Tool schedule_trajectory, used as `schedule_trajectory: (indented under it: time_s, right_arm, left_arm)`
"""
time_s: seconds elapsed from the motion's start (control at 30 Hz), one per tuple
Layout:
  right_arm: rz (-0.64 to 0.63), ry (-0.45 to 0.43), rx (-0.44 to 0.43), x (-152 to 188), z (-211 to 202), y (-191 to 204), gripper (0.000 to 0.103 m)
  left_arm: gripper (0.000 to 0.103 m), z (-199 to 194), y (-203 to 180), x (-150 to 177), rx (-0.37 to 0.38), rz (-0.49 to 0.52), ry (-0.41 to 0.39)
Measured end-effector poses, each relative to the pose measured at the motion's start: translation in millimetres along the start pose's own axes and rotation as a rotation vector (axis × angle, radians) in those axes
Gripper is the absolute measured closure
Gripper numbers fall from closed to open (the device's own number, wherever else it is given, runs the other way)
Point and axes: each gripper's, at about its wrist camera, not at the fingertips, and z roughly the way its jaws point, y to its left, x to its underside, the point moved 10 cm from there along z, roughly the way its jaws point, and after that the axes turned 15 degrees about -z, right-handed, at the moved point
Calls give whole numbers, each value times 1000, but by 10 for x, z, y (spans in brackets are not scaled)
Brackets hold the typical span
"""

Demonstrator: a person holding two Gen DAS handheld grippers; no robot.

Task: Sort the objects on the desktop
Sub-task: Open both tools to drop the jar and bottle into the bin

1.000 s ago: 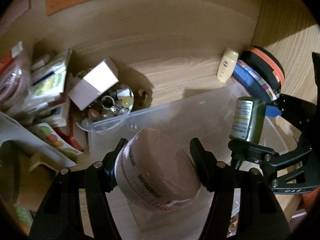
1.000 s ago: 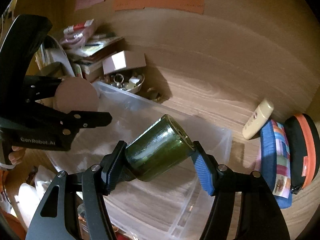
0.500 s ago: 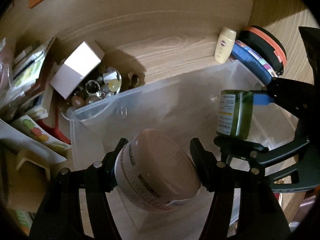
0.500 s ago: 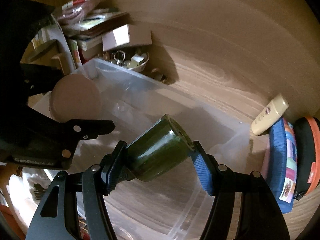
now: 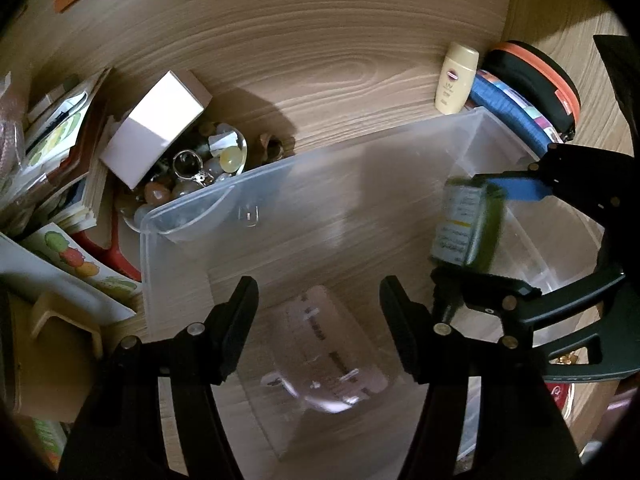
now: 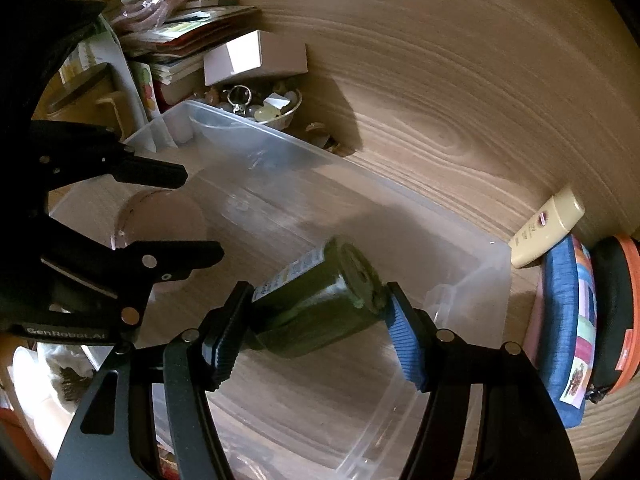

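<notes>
We saw the clear bin (image 5: 344,184) on the desk, the pink jar (image 5: 332,356) blurred inside it below our left gripper (image 5: 316,312), whose fingers were spread with nothing between them. Right gripper (image 6: 316,320), angled down over the bin, pinched the green bottle (image 6: 320,300); label unreadable. Cream tube (image 5: 456,78) read "UV".

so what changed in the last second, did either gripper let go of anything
The left gripper opened and the pink jar dropped into the clear bin. The right gripper looks to be opening too; the green bottle blurs between its jaws. The desk clutter stayed put.
</notes>
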Motion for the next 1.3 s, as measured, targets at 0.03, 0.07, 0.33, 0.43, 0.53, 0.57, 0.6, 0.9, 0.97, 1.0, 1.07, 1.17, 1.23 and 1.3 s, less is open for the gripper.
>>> schedule_trajectory:
  time_s: [0.03,0.07,0.33,0.43,0.53,0.57,0.6,0.9,0.97,1.0,1.07,1.17,1.23,1.3]
  right_arm:
    - [2,3,3,6,-2,-7,37]
    - [4,6,8,10,-6,-10,36]
    - [26,7,32,26,-63,-52,29]
    - [29,2,47,33,-129,-68,29]
    - [36,-9,71,28,-230,-96,29]
    - [40,-14,76,29,-266,-107,29]
    - [46,-22,82,31,-322,-120,28]
    - [62,-94,131,33,-757,-128,21]
    - [64,-112,136,37,-860,-102,21]
    - [65,-122,141,44,-922,-84,21]
    - [68,-140,149,61,-1032,-45,20]
    - [70,-165,159,87,-1175,2,20]
    - [69,-185,170,108,-1291,32,20]
    - [69,-201,179,130,-1392,48,19]
  left_arm:
    - [39,-1,3,-5,0,-3,0]
    - [39,-6,10,-10,0,-7,-2]
    - [28,-123,27,-75,16,-24,-29]
    - [27,-205,15,-98,19,-21,-56]
    - [26,-291,-5,-105,16,-13,-80]
    - [25,-324,-15,-102,17,-12,-87]
    - [23,-360,-22,-104,19,-12,-95]
    - [15,-794,1,-109,-3,-8,-188]
    - [14,-911,10,-92,-8,-11,-209]
    - [12,-966,18,-81,-10,-11,-218]
    - [10,-1083,26,-53,-16,-15,-240]
    - [9,-1249,18,-2,-20,-16,-268]
    - [7,-1355,3,49,-19,-18,-283]
    - [6,-1435,-7,90,-19,-20,-296]
